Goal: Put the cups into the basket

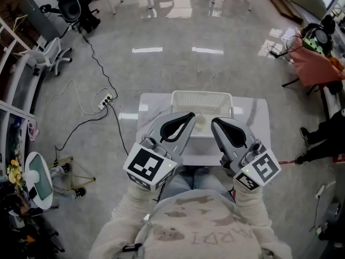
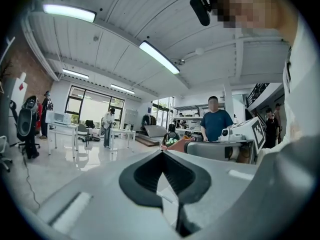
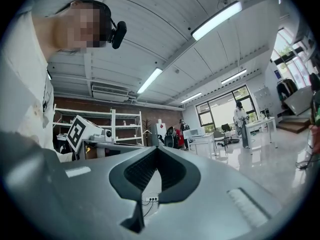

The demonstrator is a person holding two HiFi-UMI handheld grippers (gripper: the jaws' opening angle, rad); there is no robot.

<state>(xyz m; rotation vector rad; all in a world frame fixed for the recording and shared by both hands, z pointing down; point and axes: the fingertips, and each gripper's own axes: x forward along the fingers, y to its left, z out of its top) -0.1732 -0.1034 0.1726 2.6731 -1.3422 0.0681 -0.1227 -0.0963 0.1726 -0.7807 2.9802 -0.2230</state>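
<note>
In the head view, a white slatted basket point(image 1: 202, 97) stands at the far middle of the white counter point(image 1: 256, 117). Both claws hang above the counter's near half. The left claw point(image 1: 191, 114) has its tips pressed together and nothing in them. The right claw point(image 1: 214, 121) is just beside it, equally closed and empty. A pale rounded shape shows at the basket's near edge between the two (too hidden to call it a cup). A power strip point(image 1: 106, 98) lies on the floor to the left.

In the left gripper view, the left claw point(image 2: 162, 152) points out across the room. Its tips meet, leaving only the hollow behind them. A person in a blue shirt point(image 2: 215, 124) stands far off.

In the right gripper view, the right claw point(image 3: 157, 148) is also shut tip to tip and holds nothing. The power strip point(image 3: 150, 199) shows through its hollow.
</note>
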